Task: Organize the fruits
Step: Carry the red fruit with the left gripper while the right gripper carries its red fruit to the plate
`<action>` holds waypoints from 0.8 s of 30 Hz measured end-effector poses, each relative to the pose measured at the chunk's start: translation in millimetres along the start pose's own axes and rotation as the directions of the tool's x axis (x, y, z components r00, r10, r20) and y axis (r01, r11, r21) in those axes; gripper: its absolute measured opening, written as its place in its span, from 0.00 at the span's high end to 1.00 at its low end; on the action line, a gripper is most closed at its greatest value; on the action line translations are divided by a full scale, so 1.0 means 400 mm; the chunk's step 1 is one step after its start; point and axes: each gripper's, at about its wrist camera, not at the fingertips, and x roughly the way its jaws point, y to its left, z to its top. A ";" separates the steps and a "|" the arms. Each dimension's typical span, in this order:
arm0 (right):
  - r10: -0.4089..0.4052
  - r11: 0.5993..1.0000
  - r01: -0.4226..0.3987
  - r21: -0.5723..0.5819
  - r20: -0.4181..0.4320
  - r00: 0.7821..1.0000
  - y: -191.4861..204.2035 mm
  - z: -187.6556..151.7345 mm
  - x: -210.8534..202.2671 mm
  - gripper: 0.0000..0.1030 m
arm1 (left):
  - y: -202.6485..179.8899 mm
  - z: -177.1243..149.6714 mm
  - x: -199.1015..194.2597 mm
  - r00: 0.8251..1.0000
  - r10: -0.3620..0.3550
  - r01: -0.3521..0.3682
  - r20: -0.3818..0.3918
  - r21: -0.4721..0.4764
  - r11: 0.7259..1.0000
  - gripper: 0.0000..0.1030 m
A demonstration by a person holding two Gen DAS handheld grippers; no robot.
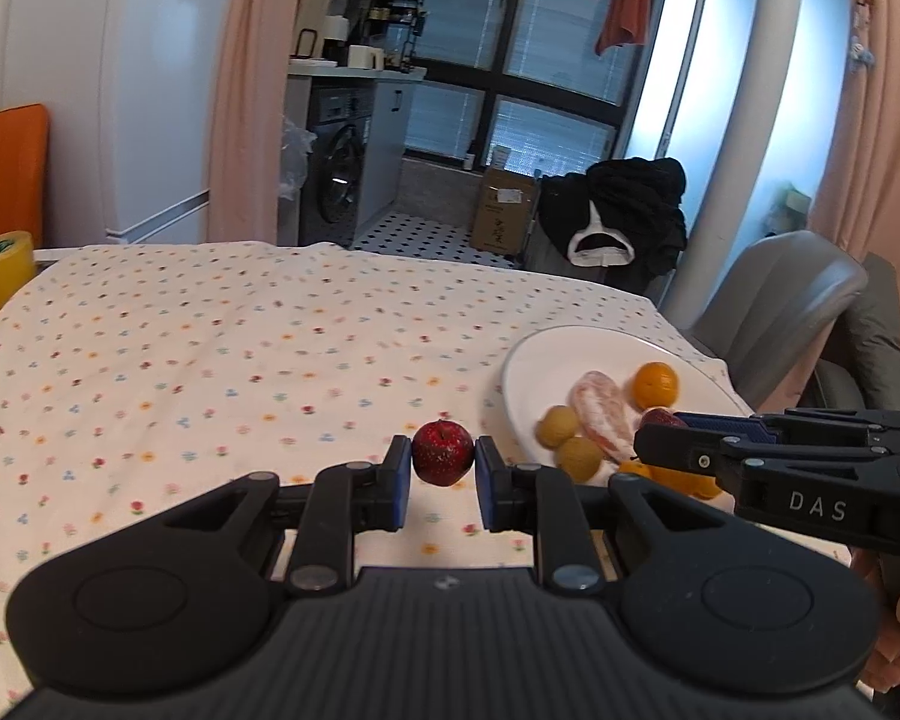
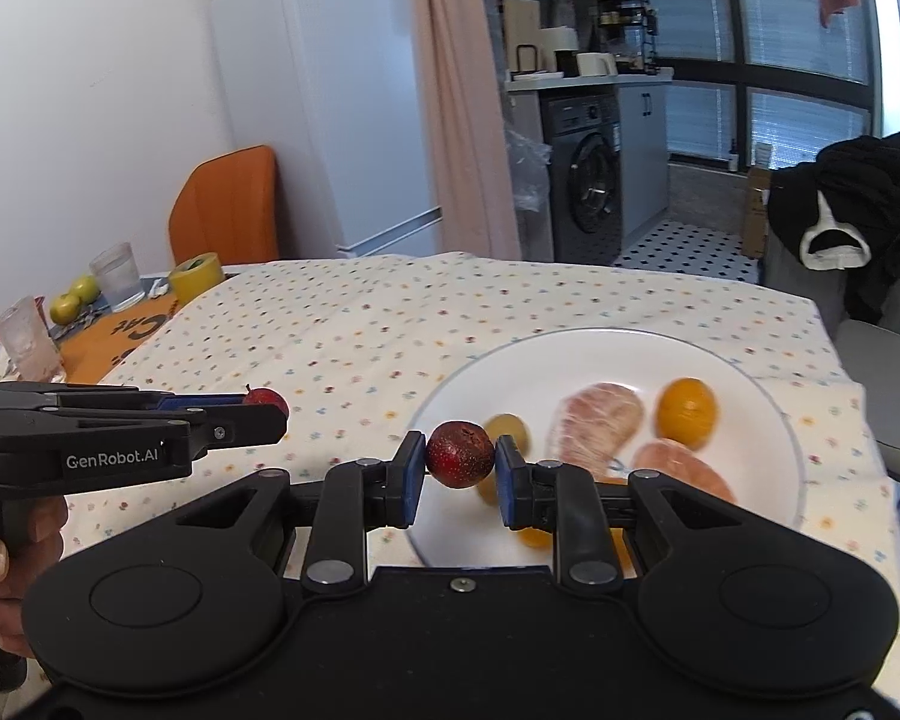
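The left gripper (image 1: 443, 461) is clamping a small, round, dark-red fruit (image 1: 443, 452) with pale speckles between its blue-padded jaws, holding it above the tabletop (image 1: 210, 360), which is wearing a cream cloth dotted with tiny coloured flowers. The right gripper (image 2: 459, 463) is pinching a second red fruit (image 2: 459, 455) of the same speckled kind, its jaws closed snugly on it over the near left rim of a smooth, round white plate (image 2: 570, 354). The plate is sitting toward the right edge of the tabletop and is carrying two small tan, rough-skinned round fruits (image 1: 558, 426), one glossy whole orange (image 1: 655, 384), two peeled pinkish citrus pieces (image 2: 600, 420) with a veined, matte surface, and some further orange fruit partly hidden behind the grippers. Both tools are made of matte black plastic with ribbed bodies; "DAS" is showing in white on the side of the right one, and "GenRobot.AI" on the side of the left one. At the far left corner two green apples (image 2: 75, 299), two clear tumblers (image 2: 117, 276) and a yellow tape roll (image 2: 195, 277) are standing.
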 end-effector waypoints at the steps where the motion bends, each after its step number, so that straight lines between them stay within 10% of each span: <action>1: -0.005 1.000 0.005 0.005 0.002 1.000 -0.007 -0.003 -0.005 0.77 | -0.009 -0.001 0.001 1.000 -0.004 0.004 0.000 0.005 1.000 0.80; 24: -0.048 0.993 0.043 0.110 0.040 0.998 -0.138 -0.045 -0.082 0.66 | -0.151 0.013 0.057 0.997 -0.069 0.070 -0.020 0.081 0.994 0.80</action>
